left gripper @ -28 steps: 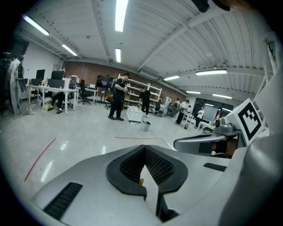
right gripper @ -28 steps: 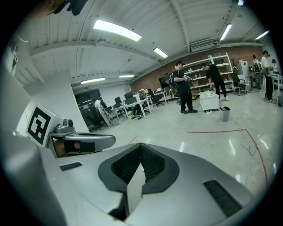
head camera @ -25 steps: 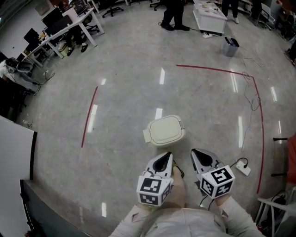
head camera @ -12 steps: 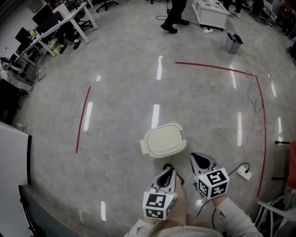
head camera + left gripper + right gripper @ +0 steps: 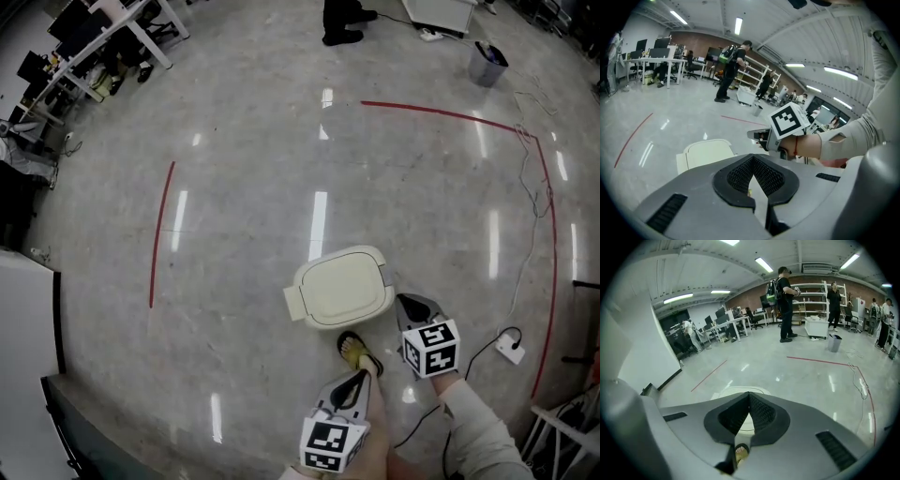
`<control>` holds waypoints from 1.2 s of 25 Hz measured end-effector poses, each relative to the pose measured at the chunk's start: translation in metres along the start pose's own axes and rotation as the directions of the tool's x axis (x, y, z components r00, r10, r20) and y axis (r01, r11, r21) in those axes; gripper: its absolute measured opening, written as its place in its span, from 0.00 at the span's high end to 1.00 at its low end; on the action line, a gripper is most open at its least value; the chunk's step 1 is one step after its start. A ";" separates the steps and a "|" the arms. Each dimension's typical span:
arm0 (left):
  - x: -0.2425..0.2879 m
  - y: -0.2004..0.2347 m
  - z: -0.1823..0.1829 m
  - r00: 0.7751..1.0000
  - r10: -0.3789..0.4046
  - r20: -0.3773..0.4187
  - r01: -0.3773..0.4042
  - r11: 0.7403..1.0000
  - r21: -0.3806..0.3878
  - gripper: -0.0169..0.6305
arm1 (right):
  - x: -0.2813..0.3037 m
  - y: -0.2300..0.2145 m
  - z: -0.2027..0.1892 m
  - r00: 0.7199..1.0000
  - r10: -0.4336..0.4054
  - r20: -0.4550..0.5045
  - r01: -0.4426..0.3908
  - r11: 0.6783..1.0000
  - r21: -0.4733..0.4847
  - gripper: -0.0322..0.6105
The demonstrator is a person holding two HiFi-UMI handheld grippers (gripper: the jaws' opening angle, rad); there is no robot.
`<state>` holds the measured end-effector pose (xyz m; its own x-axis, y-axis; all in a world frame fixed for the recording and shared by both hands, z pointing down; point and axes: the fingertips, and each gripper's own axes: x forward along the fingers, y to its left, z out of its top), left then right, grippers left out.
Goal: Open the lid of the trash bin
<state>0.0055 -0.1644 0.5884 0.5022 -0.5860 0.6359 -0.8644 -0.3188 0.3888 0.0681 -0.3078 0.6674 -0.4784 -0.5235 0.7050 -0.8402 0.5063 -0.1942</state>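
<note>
The trash bin [image 5: 339,286] stands on the floor with its cream lid down; it also shows in the left gripper view [image 5: 705,152] and just past the jaws in the right gripper view [image 5: 729,391]. My right gripper [image 5: 405,300] hangs close beside the bin's right near edge, jaws shut on nothing [image 5: 749,395]. My left gripper [image 5: 359,377] is lower and farther back, apart from the bin, shut and empty as well [image 5: 753,159]. The left gripper view shows the right gripper [image 5: 759,136] with its marker cube. A sandalled foot [image 5: 356,353] rests just near the bin.
Red tape lines [image 5: 161,234] mark the polished floor. A white power strip [image 5: 511,347] with a black cable lies to the right. Desks [image 5: 103,47] stand at the far left, a grey waste basket [image 5: 487,64] far right, a person's feet [image 5: 342,23] at the back.
The bin has come nearer in the head view. The left gripper dropped back toward the bottom edge, the right gripper now sits beside the bin's right edge, and a sandalled foot has appeared.
</note>
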 end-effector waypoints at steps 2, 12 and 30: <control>0.008 0.006 -0.011 1.000 0.000 -0.018 0.000 1.000 -0.004 0.97 | 0.022 -0.010 -0.015 0.999 -0.016 -0.028 0.016 1.000 0.003 0.95; 0.041 0.024 -0.050 0.998 -0.005 -0.065 0.000 0.997 -0.078 0.97 | 0.103 -0.049 -0.071 0.986 -0.070 -0.151 0.072 0.997 0.007 0.95; 0.065 0.035 -0.065 0.996 0.001 -0.085 -0.011 0.993 -0.119 0.97 | 0.149 -0.076 -0.106 0.957 -0.085 -0.279 0.087 0.996 -0.004 0.95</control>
<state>0.0097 -0.1655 0.6870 0.5019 -0.5208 0.6906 -0.8606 -0.2211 0.4587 0.0873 -0.3519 0.8593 -0.3152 -0.3527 0.8810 -0.8779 0.4610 -0.1295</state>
